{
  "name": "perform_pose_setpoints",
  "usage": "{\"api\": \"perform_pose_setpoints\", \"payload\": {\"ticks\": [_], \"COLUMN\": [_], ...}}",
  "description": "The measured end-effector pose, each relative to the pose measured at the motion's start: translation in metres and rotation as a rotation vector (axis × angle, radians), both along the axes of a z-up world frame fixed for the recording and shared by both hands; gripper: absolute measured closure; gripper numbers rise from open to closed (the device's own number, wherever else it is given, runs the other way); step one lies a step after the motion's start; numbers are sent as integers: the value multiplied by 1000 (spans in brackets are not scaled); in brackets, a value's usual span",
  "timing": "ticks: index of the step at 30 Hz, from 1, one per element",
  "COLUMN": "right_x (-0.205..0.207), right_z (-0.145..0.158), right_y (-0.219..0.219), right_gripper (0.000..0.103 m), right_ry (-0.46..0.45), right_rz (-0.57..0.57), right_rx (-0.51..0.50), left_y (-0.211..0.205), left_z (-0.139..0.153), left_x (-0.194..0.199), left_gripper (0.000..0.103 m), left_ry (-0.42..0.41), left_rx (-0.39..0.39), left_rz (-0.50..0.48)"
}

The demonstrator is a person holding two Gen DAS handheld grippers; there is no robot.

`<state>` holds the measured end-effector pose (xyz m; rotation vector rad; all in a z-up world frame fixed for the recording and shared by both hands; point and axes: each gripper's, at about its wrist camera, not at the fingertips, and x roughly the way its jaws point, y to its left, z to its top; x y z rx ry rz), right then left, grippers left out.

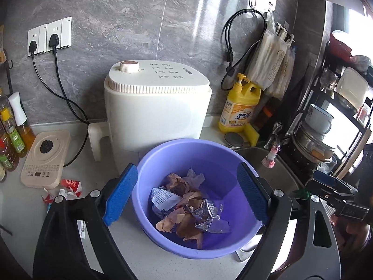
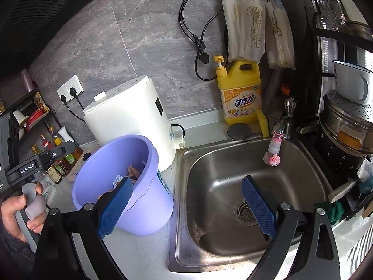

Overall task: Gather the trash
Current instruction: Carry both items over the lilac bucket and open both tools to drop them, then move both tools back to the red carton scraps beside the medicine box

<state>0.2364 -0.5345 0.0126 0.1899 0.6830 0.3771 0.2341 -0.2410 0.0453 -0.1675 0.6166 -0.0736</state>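
Trash (image 1: 186, 204), crumpled brown paper and foil wrappers, fills purple basin (image 1: 151, 161).

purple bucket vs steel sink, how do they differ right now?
The purple bucket is plastic and round; the steel sink is metal and squarish. The bucket stands on the counter beside the sink, which is set into it. The bucket holds crumpled wrappers; the sink holds none. Both are open-topped.

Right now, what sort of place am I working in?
Most likely a home kitchen counter: a steel sink with a tap, a yellow dish soap bottle by the tiled wall, and oil bottles beside a white countertop appliance.
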Motion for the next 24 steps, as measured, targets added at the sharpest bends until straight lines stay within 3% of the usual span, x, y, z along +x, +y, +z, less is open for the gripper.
{"api": "perform_pose_setpoints", "payload": {"ticks": [12,24], "right_x": [-5,-20], "right_z": [8,15], "right_y": [70,158], "right_gripper": [10,10], "right_ry": [-10,-1], "right_rz": [144,281], "right_rx": [43,31], "left_y": [64,139], "left_z": [-1,-12], "left_x": [-45,-88], "left_gripper": [14,13], "left_ry": [32,49], "left_rx": [30,7], "left_rz": [125,235]}}
